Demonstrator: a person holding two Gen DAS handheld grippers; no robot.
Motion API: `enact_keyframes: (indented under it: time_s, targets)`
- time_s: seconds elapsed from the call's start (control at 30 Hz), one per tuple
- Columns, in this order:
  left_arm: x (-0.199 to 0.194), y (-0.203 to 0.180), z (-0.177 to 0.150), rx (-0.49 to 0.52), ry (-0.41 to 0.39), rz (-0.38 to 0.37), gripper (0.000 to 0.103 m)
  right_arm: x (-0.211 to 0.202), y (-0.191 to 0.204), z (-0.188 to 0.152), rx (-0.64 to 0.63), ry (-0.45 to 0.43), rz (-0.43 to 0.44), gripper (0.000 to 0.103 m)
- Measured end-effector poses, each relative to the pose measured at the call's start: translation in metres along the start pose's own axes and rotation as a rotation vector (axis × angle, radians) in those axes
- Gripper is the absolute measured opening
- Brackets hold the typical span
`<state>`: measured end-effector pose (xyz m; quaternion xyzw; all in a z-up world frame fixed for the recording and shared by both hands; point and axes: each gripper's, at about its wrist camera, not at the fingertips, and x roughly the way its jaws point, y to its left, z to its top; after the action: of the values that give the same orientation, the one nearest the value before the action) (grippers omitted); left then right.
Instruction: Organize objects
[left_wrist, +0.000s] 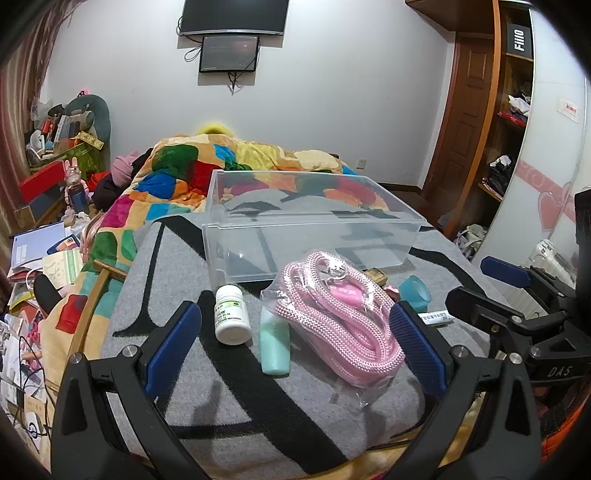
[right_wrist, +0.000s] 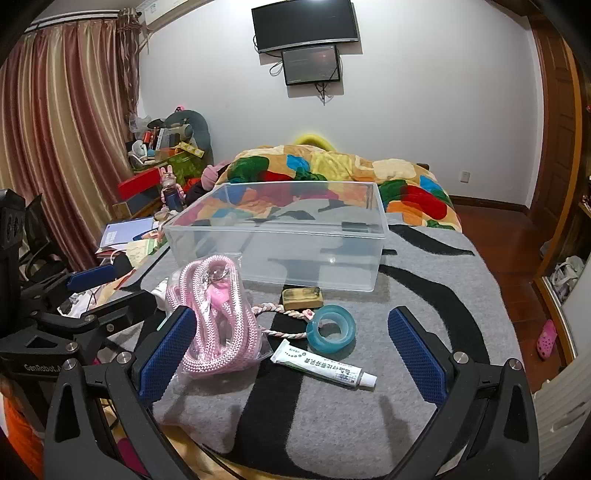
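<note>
Carrier: a grey blanket (right_wrist: 424, 295) with broad black stripes, spread over a bed.
Clear box (right_wrist: 280, 236): transparent plastic, rectangular, open-topped, nothing visible inside; it sits toward the blanket's far edge.
Pink rope (left_wrist: 332, 314): braided pink-and-white cord coiled in a clear bag, near the blanket's near edge.
White bottle (left_wrist: 229, 314): small, white cap, printed label, upright, just left of the rope.
Mint tube (left_wrist: 275, 347): pale green, lying between bottle and rope.
Ointment tube (right_wrist: 323, 363): white with green print, lying flat right of the rope.
Blue tape ring (right_wrist: 331, 328): translucent, just behind the ointment tube.
Tan block (right_wrist: 301, 298): against the box's near wall.
Left gripper (left_wrist: 295, 343): jaws spread wide, framing bottle, mint tube and rope.
Right gripper (right_wrist: 291, 347): jaws spread wide, holding nothing.
</note>
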<state>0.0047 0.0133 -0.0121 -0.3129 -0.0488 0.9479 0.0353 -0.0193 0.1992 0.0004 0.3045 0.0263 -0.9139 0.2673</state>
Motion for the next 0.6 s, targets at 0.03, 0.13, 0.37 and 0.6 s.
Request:
enact_keyframes:
  time_s: [0.03, 0.13, 0.37, 0.6]
  targets:
    - [0.0001, -0.0002, 0.0000, 0.001, 0.000, 0.000, 0.103, -0.0006, 0.0004, 0.0009, 0.000, 0.000, 0.000, 0.103]
    - [0.0009, 0.0003, -0.0002, 0.001, 0.002, -0.002, 0.103, -0.0006, 0.0007, 0.0011, 0.000, 0.001, 0.000, 0.103]
    - [0.0026, 0.0006, -0.0016, -0.001, 0.007, -0.006, 0.103, -0.0010, 0.0011, 0.0008, 0.001, -0.002, -0.001, 0.103]
    - [0.0026, -0.0005, -0.0018, 0.002, 0.008, -0.009, 0.103, -0.0011, 0.0009, 0.0007, 0.002, 0.000, 0.000, 0.103]
